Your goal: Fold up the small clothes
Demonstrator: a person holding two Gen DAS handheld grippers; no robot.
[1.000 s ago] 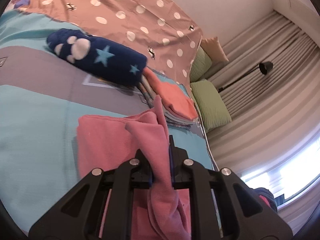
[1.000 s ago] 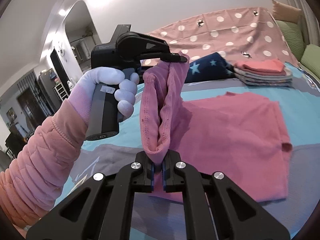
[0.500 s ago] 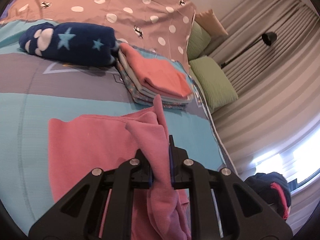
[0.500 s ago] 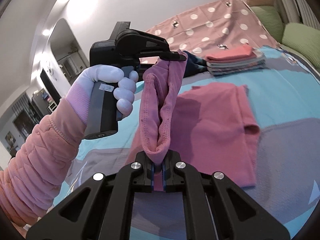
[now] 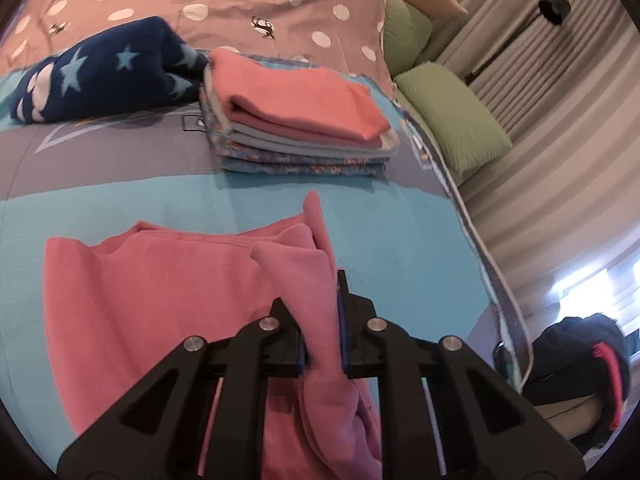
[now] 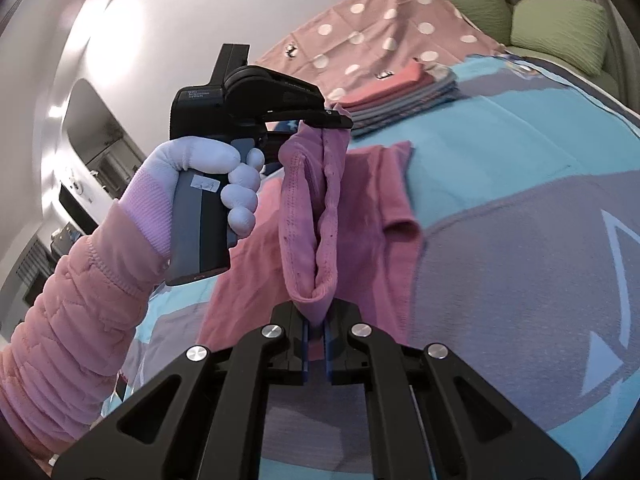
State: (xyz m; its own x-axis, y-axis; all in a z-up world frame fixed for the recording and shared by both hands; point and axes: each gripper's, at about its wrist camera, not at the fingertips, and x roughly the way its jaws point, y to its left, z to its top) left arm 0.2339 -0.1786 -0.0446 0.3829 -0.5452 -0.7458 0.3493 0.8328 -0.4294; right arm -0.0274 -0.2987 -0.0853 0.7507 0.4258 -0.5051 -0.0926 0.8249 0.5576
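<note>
A small pink garment (image 5: 160,292) lies partly flat on the blue and grey bed cover. My left gripper (image 5: 322,320) is shut on one corner of its raised edge. My right gripper (image 6: 316,320) is shut on the other corner of that edge (image 6: 308,220), which hangs stretched between the two grippers above the bed. The left gripper (image 6: 332,122) and the gloved hand holding it show in the right wrist view, up and to the left. The rest of the pink garment (image 6: 376,216) lies flat under the raised edge.
A stack of folded clothes (image 5: 296,120) with a salmon piece on top sits further up the bed, also in the right wrist view (image 6: 400,92). A rolled navy star blanket (image 5: 100,72) lies left of it. Green pillows (image 5: 452,120) and curtains are at the right.
Both grippers have carried the held edge along the bed toward the folded stack. The stack and pillows now sit closer and more central in the left wrist view. Both grips are unchanged.
</note>
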